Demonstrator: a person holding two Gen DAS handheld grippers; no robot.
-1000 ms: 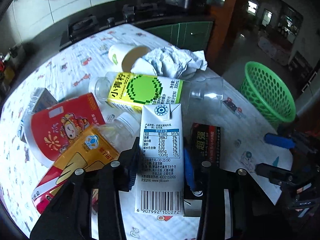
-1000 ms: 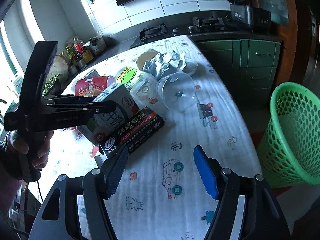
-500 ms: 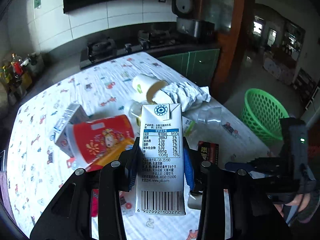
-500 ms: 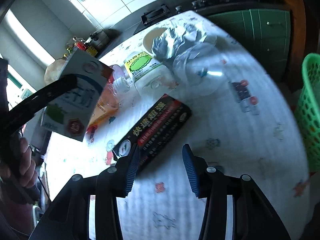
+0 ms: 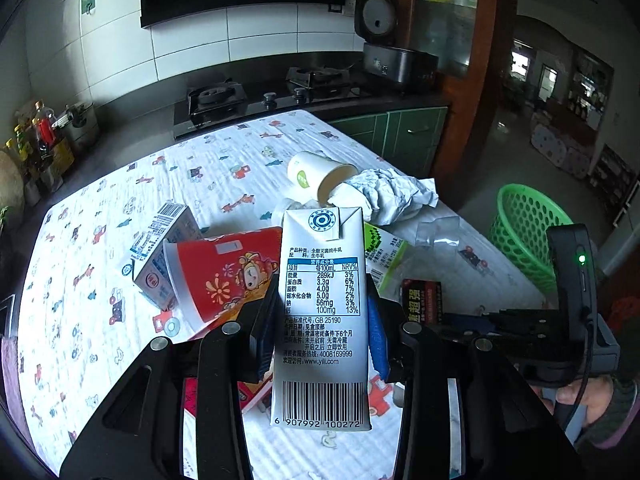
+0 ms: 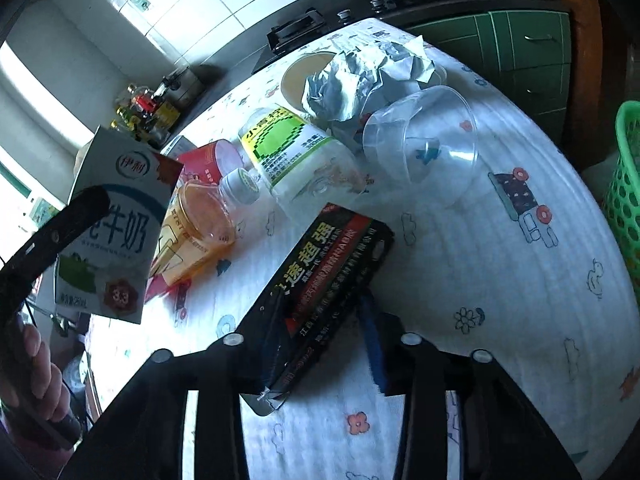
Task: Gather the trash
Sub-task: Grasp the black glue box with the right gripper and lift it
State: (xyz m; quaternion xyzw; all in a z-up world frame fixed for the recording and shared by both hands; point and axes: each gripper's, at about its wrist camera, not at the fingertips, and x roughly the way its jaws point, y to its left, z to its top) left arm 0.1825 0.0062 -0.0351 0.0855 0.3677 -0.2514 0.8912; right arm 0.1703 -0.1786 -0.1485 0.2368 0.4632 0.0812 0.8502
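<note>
White cotton cloth printed with small cartoon vehicles covered the counter (image 5: pixel 120 208), and a green plastic mesh basket (image 5: pixel 524 224) stood on the floor off its right edge. Along the far right edge lay a crumpled sheet of white-grey paper (image 6: pixel 360 76) against a tipped white paper cup (image 5: pixel 316 172). Nearer the middle lay a red paper cup with a cartoon figure (image 5: pixel 224 272), a clear bottle with a green-and-yellow label (image 6: pixel 296 148), a clear plastic cup on its side (image 6: pixel 424 140) and a small orange bottle with a white cap (image 6: pixel 200 224). The left gripper (image 5: pixel 320 336) was clamped on a white rectangular milk carton (image 5: pixel 322 320), held upright above the cloth with the blue pads pressing its two sides. The right gripper (image 6: pixel 324 340) was closing, its jaws astride the near end of a flat black box with red and white lettering (image 6: pixel 332 276) that lay on the cloth near the front edge; whether both pads touched it could not be told.
</note>
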